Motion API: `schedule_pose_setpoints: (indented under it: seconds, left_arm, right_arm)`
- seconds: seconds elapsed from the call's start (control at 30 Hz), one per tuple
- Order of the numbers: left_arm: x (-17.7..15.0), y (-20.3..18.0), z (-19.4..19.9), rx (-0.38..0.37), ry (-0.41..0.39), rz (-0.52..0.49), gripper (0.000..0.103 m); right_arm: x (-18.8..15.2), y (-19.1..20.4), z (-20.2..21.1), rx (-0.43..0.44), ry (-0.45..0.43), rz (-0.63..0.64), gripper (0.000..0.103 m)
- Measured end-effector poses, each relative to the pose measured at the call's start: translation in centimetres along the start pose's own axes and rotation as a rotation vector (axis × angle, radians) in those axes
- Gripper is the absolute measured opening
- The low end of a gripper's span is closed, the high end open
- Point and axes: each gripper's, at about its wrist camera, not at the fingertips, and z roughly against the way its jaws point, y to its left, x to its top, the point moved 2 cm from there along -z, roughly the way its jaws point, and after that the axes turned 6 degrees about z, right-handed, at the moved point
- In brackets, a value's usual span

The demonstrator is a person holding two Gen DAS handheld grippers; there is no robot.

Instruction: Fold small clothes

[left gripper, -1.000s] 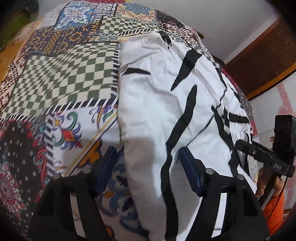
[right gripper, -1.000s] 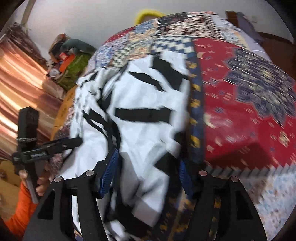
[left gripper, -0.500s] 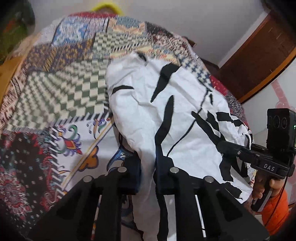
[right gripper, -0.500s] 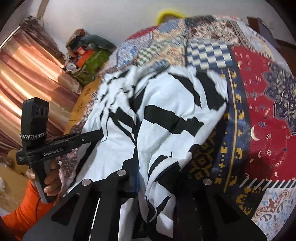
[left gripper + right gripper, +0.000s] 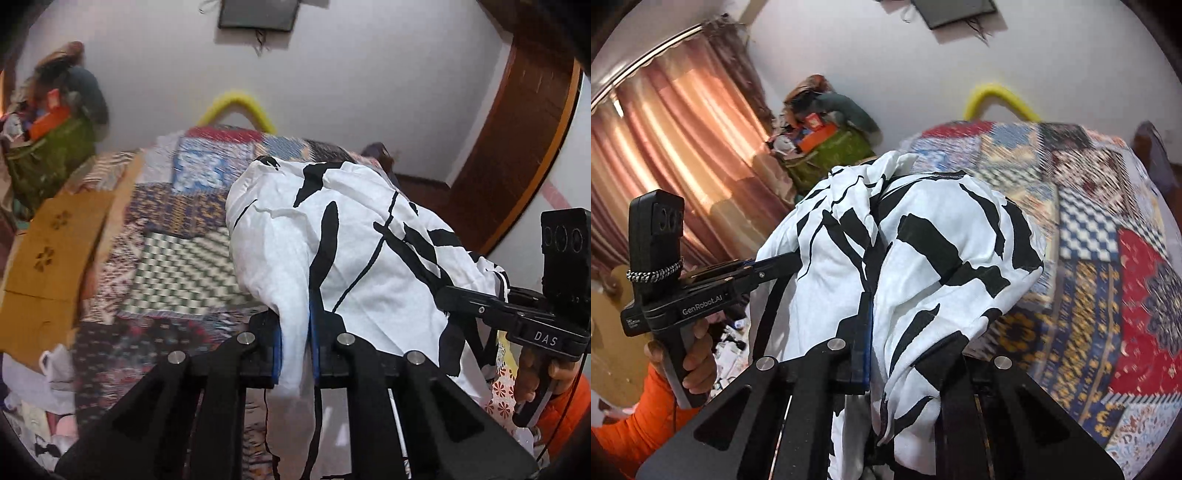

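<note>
A white garment with black streaks [image 5: 343,243] hangs lifted above the patchwork bedspread [image 5: 177,273]. My left gripper [image 5: 295,332] is shut on its near edge, cloth pinched between the blue pads. My right gripper [image 5: 886,332] is shut on another part of the same garment [image 5: 923,258], which drapes over its fingers and hides the right one. Each gripper shows from the side in the other's view: the right one in the left wrist view [image 5: 509,314], the left one in the right wrist view [image 5: 713,284], both reaching into the cloth.
The patchwork bedspread [image 5: 1108,258] fills the space below. A green bag piled with clutter [image 5: 827,147] stands by the curtain [image 5: 665,155]. A yellow loop [image 5: 236,107] rises behind the bed. A cardboard box [image 5: 51,240] sits left; loose clothes [image 5: 33,406] lie lower left.
Both grippers closed on the garment's edge and lifted it off the bed. The views tilted up, so the wall and room now show behind the raised cloth.
</note>
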Motion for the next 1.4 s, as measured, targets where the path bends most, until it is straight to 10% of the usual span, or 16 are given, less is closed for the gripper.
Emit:
schedule_pose_setpoints:
  seconds: [0.27,0.63,0.83,1.4]
  left_arm:
    - [-1.4,7.5,1.2,0.065,0.027,0.085,0.012]
    - [-9.1,14.2,-8.3,0.093,0.312,0.22,0.018]
    - [-11.3,14.9,-7.3,0.115,0.305,0.256,0.046]
    - [-16.8,10.7,-0.6,0.254,0.253,0.054,0.06]
  right_arm:
    - [0.6,3.7,-6.3,0.055,0.065,0.014,0.009]
    - [-4.3,2.2,-14.7,0.011,0.313,-0.021,0.014]
    - [-5.7,2.7,-13.2,-0.035,0.338,0.044,0.03]
    - [-9.8,3.5,-5.4,-0.082,0.271,0.058,0.04]
